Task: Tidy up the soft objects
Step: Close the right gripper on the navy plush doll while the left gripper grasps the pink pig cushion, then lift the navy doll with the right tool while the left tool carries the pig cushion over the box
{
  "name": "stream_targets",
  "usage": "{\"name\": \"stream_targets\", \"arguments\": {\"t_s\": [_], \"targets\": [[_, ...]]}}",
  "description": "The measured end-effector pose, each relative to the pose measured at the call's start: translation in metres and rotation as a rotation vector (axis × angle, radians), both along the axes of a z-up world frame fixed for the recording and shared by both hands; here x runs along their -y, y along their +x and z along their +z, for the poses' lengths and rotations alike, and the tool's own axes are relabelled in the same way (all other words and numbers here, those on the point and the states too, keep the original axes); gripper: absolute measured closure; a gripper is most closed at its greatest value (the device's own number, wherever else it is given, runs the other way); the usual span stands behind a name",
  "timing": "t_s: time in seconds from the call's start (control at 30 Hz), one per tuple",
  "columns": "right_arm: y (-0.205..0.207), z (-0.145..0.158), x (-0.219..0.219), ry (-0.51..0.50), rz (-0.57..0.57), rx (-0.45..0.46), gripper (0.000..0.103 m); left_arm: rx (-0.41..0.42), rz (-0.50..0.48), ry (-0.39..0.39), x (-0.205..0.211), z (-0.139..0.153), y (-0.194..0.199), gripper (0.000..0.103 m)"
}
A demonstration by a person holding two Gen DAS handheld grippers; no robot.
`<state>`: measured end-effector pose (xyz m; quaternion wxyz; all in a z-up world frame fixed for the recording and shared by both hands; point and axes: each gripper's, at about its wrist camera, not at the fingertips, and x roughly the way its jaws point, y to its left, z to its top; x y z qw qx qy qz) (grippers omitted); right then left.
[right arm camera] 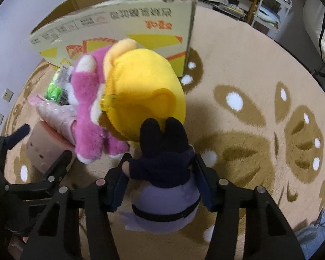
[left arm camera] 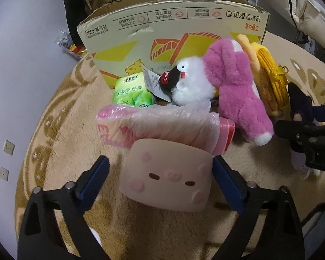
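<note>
Soft toys lie in a heap on a beige patterned rug (right arm camera: 249, 69), in front of a cardboard box (left arm camera: 173, 28) that stands open at the top. Nearest the left gripper (left arm camera: 161, 182) is a pale pink squishy block with a small face (left arm camera: 169, 177). It sits on the rug between the two blue pads; the right-hand pad touches its edge, while the left-hand pad stands clear of it with rug showing in the gap, so these tongs are spread around the block rather than pinching it.

Just behind the block lies a pink pack in crinkled plastic (left arm camera: 162, 125), then a green tissue pack (left arm camera: 133, 93), a black-and-white penguin plush (left arm camera: 184, 82), a magenta plush (left arm camera: 238, 93) and a yellow plush pouch (right arm camera: 145, 86), all crowded together against the box.

The right gripper (right arm camera: 160, 182) points steeply down over a dark-haired doll in a navy top and lilac skirt (right arm camera: 164, 173). Its pads press against the doll's sides at the waist and arm, pinching it. The doll's head touches the yellow pouch.
</note>
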<state>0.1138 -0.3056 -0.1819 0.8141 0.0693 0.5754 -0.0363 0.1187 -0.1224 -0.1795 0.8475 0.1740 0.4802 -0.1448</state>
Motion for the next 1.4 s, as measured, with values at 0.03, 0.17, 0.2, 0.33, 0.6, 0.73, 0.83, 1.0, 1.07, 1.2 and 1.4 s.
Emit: {"name": "stream_targets", "arguments": {"t_s": [0.03, 0.17, 0.2, 0.33, 0.6, 0.73, 0.83, 1.0, 1.07, 1.2, 1.4], "targets": [[-0.001, 0.003, -0.001, 0.006, 0.000, 0.009, 0.044, -0.002, -0.003, -0.002, 0.000, 0.000, -0.001, 0.015], [-0.003, 0.013, 0.000, 0.027, -0.003, 0.039, 0.044, 0.009, -0.012, -0.008, 0.002, 0.004, -0.007, 0.030], [-0.004, 0.016, 0.000, 0.035, -0.006, 0.050, 0.044, 0.015, -0.012, -0.008, 0.002, 0.006, -0.008, 0.033], [-0.008, 0.028, -0.002, 0.050, -0.016, 0.095, 0.046, 0.042, 0.004, -0.006, -0.001, 0.012, -0.012, 0.041], [-0.021, 0.050, -0.004, 0.067, 0.001, 0.182, 0.047, 0.083, 0.061, -0.080, -0.016, 0.035, -0.017, 0.051], [-0.030, 0.059, -0.005, 0.072, -0.007, 0.213, 0.047, 0.098, 0.084, -0.091, -0.020, 0.043, -0.021, 0.051], [-0.038, 0.068, -0.005, 0.076, -0.016, 0.263, 0.047, 0.112, 0.097, -0.101, -0.023, 0.050, -0.024, 0.051], [-0.044, 0.088, -0.004, 0.089, -0.022, 0.360, 0.047, 0.157, 0.102, -0.102, -0.028, 0.062, -0.032, 0.051], [-0.047, 0.096, -0.006, 0.091, -0.021, 0.403, 0.047, 0.187, 0.100, -0.100, -0.029, 0.069, -0.036, 0.051], [-0.051, 0.109, -0.006, 0.093, -0.018, 0.476, 0.047, 0.227, 0.099, -0.110, -0.031, 0.081, -0.042, 0.051], [-0.050, 0.133, -0.005, 0.102, 0.008, 0.573, 0.047, 0.259, 0.109, -0.152, -0.037, 0.094, -0.041, 0.051]]}}
